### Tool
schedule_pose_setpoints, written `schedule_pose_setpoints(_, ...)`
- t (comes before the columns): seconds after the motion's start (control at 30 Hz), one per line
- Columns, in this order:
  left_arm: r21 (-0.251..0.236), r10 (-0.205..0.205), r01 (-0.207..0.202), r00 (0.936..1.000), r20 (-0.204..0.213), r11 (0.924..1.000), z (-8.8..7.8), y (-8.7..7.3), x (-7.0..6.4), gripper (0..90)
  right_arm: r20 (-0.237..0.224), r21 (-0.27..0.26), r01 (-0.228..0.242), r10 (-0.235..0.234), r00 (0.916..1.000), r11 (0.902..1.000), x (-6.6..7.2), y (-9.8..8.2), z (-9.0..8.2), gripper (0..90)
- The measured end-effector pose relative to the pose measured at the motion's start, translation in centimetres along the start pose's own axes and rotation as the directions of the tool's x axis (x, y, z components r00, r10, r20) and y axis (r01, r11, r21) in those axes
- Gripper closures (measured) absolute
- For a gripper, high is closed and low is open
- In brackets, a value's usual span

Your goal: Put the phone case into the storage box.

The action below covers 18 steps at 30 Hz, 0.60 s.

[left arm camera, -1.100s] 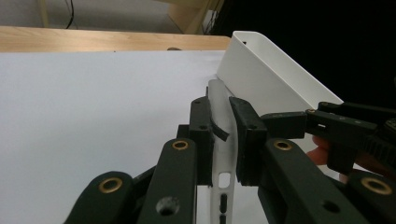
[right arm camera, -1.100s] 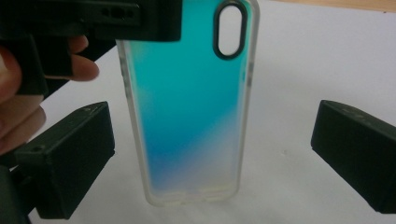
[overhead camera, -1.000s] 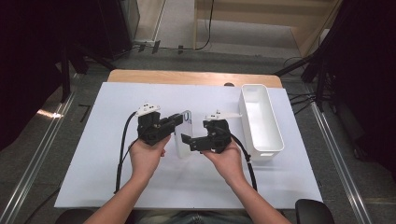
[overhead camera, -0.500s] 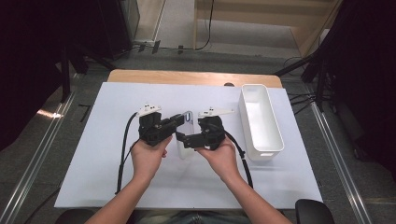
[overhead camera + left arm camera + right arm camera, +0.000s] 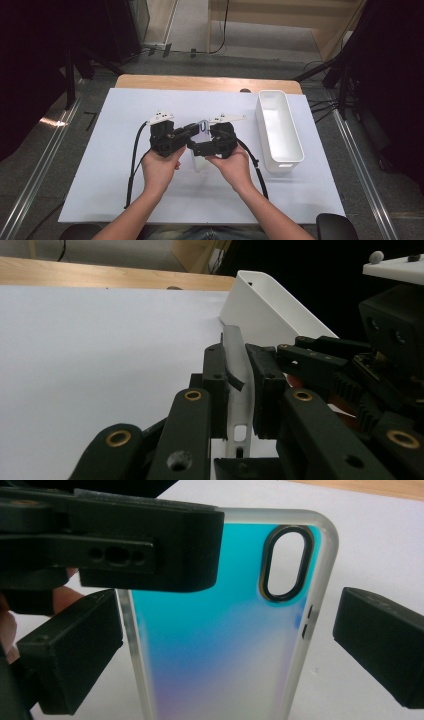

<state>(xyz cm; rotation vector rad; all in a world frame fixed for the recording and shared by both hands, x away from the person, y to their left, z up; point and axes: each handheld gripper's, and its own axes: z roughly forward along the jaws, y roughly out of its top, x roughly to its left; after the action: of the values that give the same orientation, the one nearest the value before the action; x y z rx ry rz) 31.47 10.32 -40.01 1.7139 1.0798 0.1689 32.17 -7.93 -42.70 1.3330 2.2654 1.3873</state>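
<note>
Left gripper (image 5: 239, 390) — jaws clamped on the edge of a translucent phone case (image 5: 220, 630), gripped thin-side-on so the case stands upright between the pads. Right gripper (image 5: 225, 645) — jaws spread wide, one on each long side of the case and neither pad touching it; the case's camera cut-out faces this gripper's camera. In the high view both grippers meet at the middle of the white table sheet (image 5: 100, 190), with the case (image 5: 200, 131) held between them above the sheet, well apart from the white bin (image 5: 295, 150) to the right.

Risk, as judged: the left hold takes only a narrow strip of flexible rim, so a push from the right jaws as they close could twist or pop the case out; closing off-centre may also bend the soft wall rather than seat on it.

Compared with the frame a second earlier, the right gripper has drawn in towards the left one and now straddles the case; the left gripper and the bin lie where they did.
</note>
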Motion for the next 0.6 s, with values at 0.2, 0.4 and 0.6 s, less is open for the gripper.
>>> schedule_pose_setpoints(0.2, -0.001, 0.002, -0.002, 1.0000, 0.003, 1.0000, 0.04, -0.06, -0.12, 79.6, 0.004, -0.019, 0.002, -0.002, 1.0000, 0.9998, 0.13, -0.05, 0.24, 7.3)
schedule_pose_setpoints(0.4, 0.004, 0.000, 0.000, 1.0000, 0.006, 1.0000, -0.05, -0.03, -0.09, 79.6, -0.015, -0.022, 0.003, -0.003, 0.9999, 0.9998, 0.15, -0.03, 0.17, 13.9)
schedule_pose_setpoints(0.6, 0.002, -0.001, 0.001, 0.9999, 0.012, 1.0000, 0.08, -0.10, -0.22, 79.6, -0.007, -0.013, 0.008, -0.008, 0.9999, 0.9999, 0.12, -0.01, -0.04, 14.7)
